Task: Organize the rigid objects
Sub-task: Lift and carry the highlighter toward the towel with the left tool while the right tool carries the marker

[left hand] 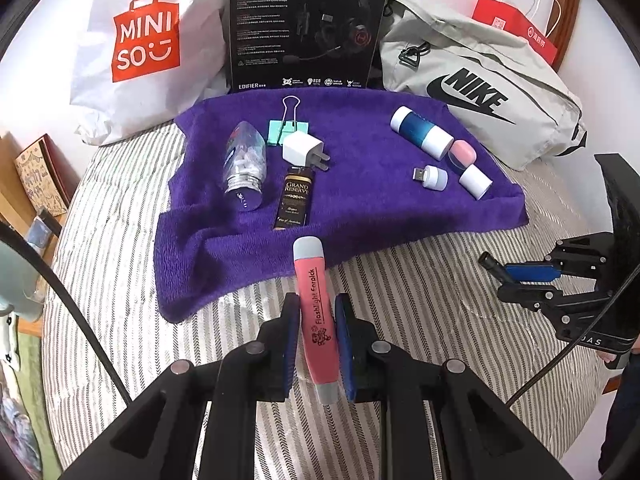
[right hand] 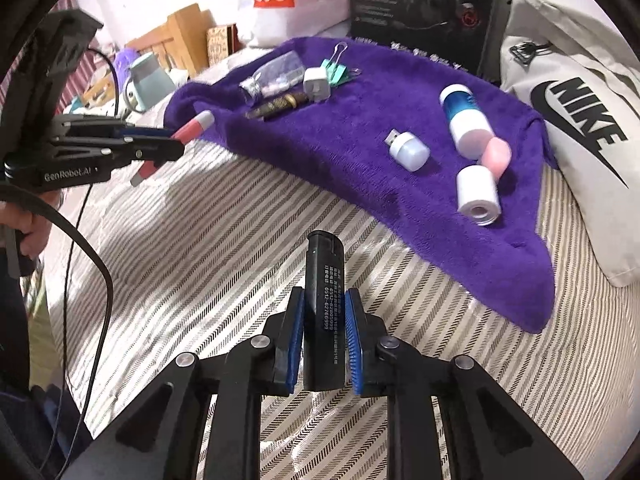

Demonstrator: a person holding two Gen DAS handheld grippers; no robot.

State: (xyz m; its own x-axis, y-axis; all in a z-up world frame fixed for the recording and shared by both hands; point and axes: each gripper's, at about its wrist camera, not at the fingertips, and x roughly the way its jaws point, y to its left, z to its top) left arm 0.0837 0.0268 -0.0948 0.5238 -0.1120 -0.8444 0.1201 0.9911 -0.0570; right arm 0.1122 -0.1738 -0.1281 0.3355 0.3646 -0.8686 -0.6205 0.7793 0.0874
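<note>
My left gripper [left hand: 318, 312] is shut on a pink flashlight earpick [left hand: 316, 312] with grey ends, held over the striped bed just short of the purple towel [left hand: 360, 200]. My right gripper [right hand: 325, 312] is shut on a black lighter [right hand: 323, 312], upright above the bed. On the towel's left lie a clear bottle [left hand: 246, 164], a mint binder clip [left hand: 284, 128], a white charger [left hand: 304, 150] and a dark sachet [left hand: 295, 198]. On its right lie a blue-white tube [left hand: 422, 132], a pink egg [left hand: 462, 156], a white cap [left hand: 475, 182] and a small USB light [left hand: 432, 176].
Behind the towel stand a white Miniso bag [left hand: 144, 40], a black headset box [left hand: 308, 24], a grey Nike bag [left hand: 480, 84] and a red paper bag [left hand: 516, 24]. A wooden bedside shelf [right hand: 180, 36] with a mint cup [right hand: 150, 74] is at the left. A hand [right hand: 34, 224] grips the left tool.
</note>
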